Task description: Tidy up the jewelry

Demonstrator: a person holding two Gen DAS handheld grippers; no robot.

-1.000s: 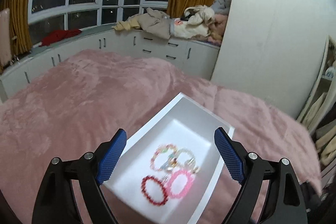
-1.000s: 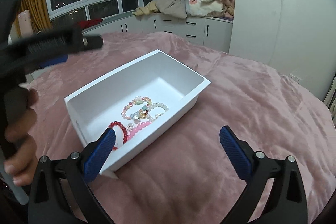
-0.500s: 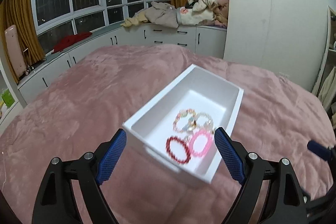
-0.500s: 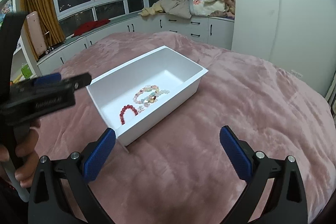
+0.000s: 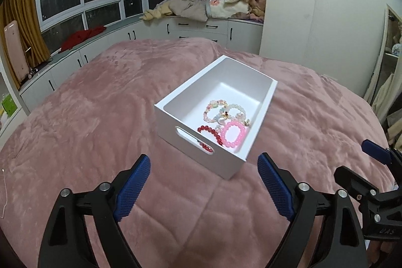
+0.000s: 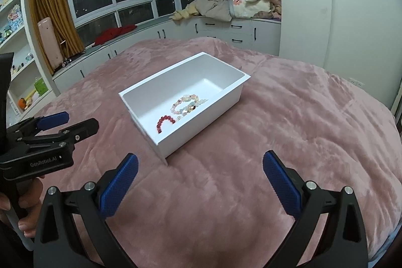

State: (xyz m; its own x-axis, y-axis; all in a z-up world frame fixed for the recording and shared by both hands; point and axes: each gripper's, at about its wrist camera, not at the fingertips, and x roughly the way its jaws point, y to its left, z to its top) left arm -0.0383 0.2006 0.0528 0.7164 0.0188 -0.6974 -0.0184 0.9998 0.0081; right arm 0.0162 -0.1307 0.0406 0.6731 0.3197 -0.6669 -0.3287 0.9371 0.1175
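Observation:
A white box (image 5: pixel 201 142) (image 6: pixel 201 127) sits on the pink bed. Inside lie a red bead bracelet (image 5: pixel 212 131) (image 6: pixel 164 120), a pink bead bracelet (image 5: pixel 233 133), and pastel and pearl bracelets (image 5: pixel 221 111) (image 6: pixel 187 104). My left gripper (image 5: pixel 203 189) is open and empty, well back from the box's near end. My right gripper (image 6: pixel 197 186) is open and empty, back from the box's near corner. Each gripper shows at the edge of the other's view: the right one on the right of the left wrist view (image 5: pixel 374 157), the left one on the left of the right wrist view (image 6: pixel 62 124).
The pink blanket (image 5: pixel 100 117) covers the bed around the box. White cabinets (image 5: pixel 201 29) under the window carry piled clothes (image 5: pixel 213 6) and a red garment (image 5: pixel 83 35). A white wall (image 5: pixel 314 4) stands at the right, shelves (image 6: pixel 15 42) at the left.
Both grippers have pulled back and away from the box, which now looks smaller and farther off. The bracelets lie as before. Both grippers stayed open.

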